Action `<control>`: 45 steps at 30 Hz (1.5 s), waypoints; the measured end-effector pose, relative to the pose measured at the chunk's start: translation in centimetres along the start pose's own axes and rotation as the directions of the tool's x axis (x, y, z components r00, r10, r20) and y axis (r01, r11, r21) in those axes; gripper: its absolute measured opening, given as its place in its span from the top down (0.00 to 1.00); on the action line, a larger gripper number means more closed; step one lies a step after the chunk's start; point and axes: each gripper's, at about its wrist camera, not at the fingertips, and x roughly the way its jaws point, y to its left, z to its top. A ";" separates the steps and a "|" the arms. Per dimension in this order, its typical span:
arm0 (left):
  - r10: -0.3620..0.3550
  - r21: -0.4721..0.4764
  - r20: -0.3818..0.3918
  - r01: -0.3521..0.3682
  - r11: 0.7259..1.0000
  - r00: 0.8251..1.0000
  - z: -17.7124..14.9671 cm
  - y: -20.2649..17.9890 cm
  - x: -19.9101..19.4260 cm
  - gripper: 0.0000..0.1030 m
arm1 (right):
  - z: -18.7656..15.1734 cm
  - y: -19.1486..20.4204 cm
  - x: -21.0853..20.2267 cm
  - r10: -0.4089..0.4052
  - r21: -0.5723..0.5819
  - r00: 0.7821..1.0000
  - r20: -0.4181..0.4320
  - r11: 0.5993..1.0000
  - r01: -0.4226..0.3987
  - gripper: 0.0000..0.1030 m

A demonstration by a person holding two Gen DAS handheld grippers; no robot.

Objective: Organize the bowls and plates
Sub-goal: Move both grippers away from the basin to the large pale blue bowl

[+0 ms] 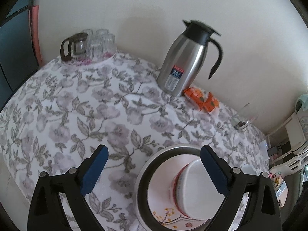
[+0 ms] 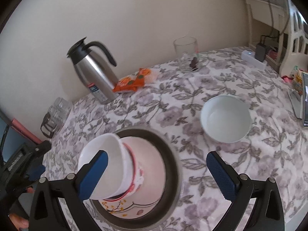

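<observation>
Your right gripper [image 2: 156, 171] and left gripper [image 1: 154, 170] both stand wide and empty just over the stacked bowls [image 2: 107, 165] nested on the plates [image 2: 152, 154], so a careless sweep could topple them, while the loose white bowl [image 2: 225, 118] waits farther right, outside both jaws.

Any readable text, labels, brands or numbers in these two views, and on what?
Nothing can be read for certain.
Steel thermos jug: red and blue sticker with print, too blurred to read.
Orange snack packets: white lettering, blurred, unreadable.
Flowered plate under the stacked bowls: only a small red mark, no legible text.
</observation>
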 end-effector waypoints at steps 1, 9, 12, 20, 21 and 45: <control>-0.008 0.001 0.008 0.008 1.000 1.000 0.0 -0.2 -0.2 0.06 | 0.2 -0.6 -0.1 -0.006 0.012 1.000 0.002 1.000 0.006 0.00; -0.076 0.055 0.040 0.074 0.996 0.996 -0.9 -3.4 -1.6 0.06 | 1.3 -7.2 -1.1 -0.127 0.151 0.992 0.007 0.981 0.125 0.00; -0.099 0.095 0.040 0.095 0.991 0.994 -1.6 -5.1 -1.7 0.06 | 1.5 -9.7 -1.4 -0.135 0.205 0.991 0.007 0.970 0.130 0.00; -0.159 0.246 0.008 0.152 0.957 0.987 -4.2 -11.1 -2.1 0.06 | 1.6 -14.2 -2.3 -0.169 0.283 0.986 0.007 0.946 0.160 0.00; -0.170 0.264 -0.001 0.164 0.950 0.985 -4.6 -11.9 -2.1 0.06 | 1.6 -14.6 -2.4 -0.171 0.290 0.985 0.007 0.943 0.162 0.00; -0.168 0.469 -0.093 0.192 0.862 0.981 -9.9 -23.9 3.3 0.06 | 3.0 -19.7 0.0 -0.138 0.341 0.989 0.047 0.933 0.114 0.00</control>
